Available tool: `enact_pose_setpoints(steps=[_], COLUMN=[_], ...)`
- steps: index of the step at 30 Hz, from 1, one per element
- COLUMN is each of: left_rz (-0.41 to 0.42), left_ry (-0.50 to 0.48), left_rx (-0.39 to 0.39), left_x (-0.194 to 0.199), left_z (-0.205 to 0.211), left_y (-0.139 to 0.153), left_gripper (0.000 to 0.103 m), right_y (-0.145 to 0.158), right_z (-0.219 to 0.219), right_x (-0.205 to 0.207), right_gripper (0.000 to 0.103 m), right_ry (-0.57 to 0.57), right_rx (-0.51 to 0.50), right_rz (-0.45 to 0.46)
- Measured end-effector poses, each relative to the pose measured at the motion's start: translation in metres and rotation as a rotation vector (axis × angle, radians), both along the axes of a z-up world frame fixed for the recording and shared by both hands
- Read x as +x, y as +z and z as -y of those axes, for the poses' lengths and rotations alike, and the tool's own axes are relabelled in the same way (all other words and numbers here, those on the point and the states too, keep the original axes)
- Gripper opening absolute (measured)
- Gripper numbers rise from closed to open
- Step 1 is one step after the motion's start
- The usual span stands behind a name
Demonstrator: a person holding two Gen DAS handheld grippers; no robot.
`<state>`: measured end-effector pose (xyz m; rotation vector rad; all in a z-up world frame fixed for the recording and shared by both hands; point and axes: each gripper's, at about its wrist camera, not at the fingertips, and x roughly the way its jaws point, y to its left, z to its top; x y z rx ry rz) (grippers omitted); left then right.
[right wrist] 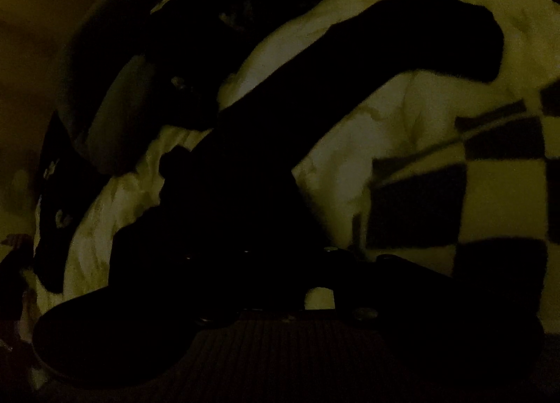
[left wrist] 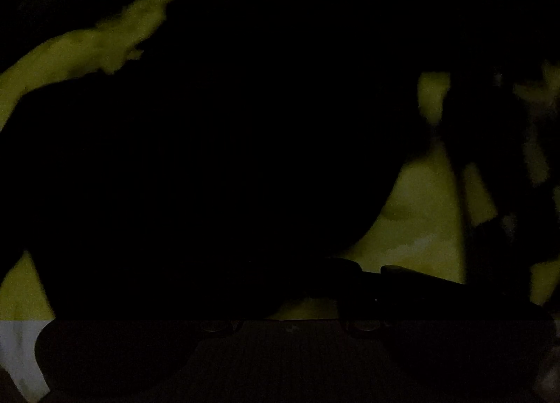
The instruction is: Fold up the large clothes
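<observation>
Both views are very dark. In the left wrist view a large black garment (left wrist: 227, 158) fills most of the frame over a pale sheet (left wrist: 423, 214); my left gripper (left wrist: 290, 298) is a dark shape at the bottom, and its jaws are lost against the cloth. In the right wrist view the black garment (right wrist: 245, 175) lies on the pale sheet (right wrist: 350, 70), with a long sleeve (right wrist: 420, 39) stretched up to the right. My right gripper (right wrist: 287, 280) sits low at the garment's near edge; whether its jaws hold cloth is too dark to tell.
A black-and-white checkered cloth (right wrist: 472, 186) lies at the right of the right wrist view. A dark shape that may be the other gripper and arm (right wrist: 140, 70) stands at the upper left there. A white patch (left wrist: 17, 350) shows at the lower left of the left wrist view.
</observation>
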<state>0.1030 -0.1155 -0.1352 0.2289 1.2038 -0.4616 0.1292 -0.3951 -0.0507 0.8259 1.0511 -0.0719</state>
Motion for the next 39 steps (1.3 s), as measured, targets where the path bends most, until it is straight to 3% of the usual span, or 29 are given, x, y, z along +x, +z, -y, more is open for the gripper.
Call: enact_pose_setpoints(steps=[5, 9, 11, 14, 17, 20, 22, 23, 25, 26, 29, 30, 32, 37, 39], left_rz=[0.066, 0.123, 0.115, 0.063, -0.04, -0.083, -0.137, -0.174, -0.209, -0.203, -0.167, -0.161, -0.142, -0.12, -0.154], left_ry=[0.149, 0.168, 0.157, 0.151, 0.184, 0.224, 0.284, 0.337, 0.425, 0.459, 0.524, 0.533, 0.543, 0.521, 0.499], left_rx=[-0.137, -0.133, -0.114, -0.037, -0.028, 0.088, 0.141, 0.166, 0.14, 0.125, 0.105, 0.089, 0.07, 0.077, 0.107], left_x=[-0.018, -0.069, -0.1, -0.147, -0.178, -0.198, -0.202, -0.204, -0.212, -0.217, -0.223, -0.223, -0.224, -0.214, -0.207], left_z=[-0.084, -0.139, -0.158, -0.164, -0.159, -0.156, -0.165, -0.174, -0.195, -0.203, -0.219, -0.22, -0.218, -0.198, -0.191], left_y=[0.081, 0.137, 0.149, 0.139, 0.114, 0.078, 0.059, 0.052, 0.052, 0.053, 0.067, 0.071, 0.075, 0.067, 0.055], left_gripper=[0.048, 0.048, 0.048, 0.048, 0.049, 0.052, 0.057, 0.057, 0.057, 0.057, 0.058, 0.069, 0.101, 0.103, 0.103], right_y=[0.025, 0.057, 0.067, 0.068, 0.036, 0.01, 0.003, 0.001, -0.002, -0.003, -0.012, -0.017, -0.03, -0.075, -0.087], right_z=[0.0, 0.006, 0.012, 0.014, 0.009, -0.008, -0.028, -0.037, -0.059, -0.068, -0.088, -0.093, -0.1, -0.111, -0.109], right_x=[-0.029, -0.064, -0.085, -0.116, -0.138, -0.149, -0.15, -0.149, -0.142, -0.139, -0.132, -0.127, -0.117, -0.098, -0.096], right_gripper=[0.015, 0.008, 0.003, 0.002, 0.003, 0.007, 0.018, 0.032, 0.046, 0.048, 0.048, 0.048, 0.048, 0.046, 0.034], right_ry=[0.08, 0.188, 0.23, 0.307, 0.323, 0.364, 0.444, 0.479, 0.567, 0.603, 0.676, 0.685, 0.678, 0.652, 0.621], right_rx=[0.058, 0.091, 0.095, 0.075, 0.087, 0.093, 0.073, 0.045, -0.024, -0.061, -0.129, -0.142, -0.145, -0.164, -0.146], right_rz=[0.05, 0.102, 0.103, 0.089, -0.023, -0.074, -0.069, -0.064, -0.044, -0.029, 0.004, 0.011, 0.0, -0.112, -0.138])
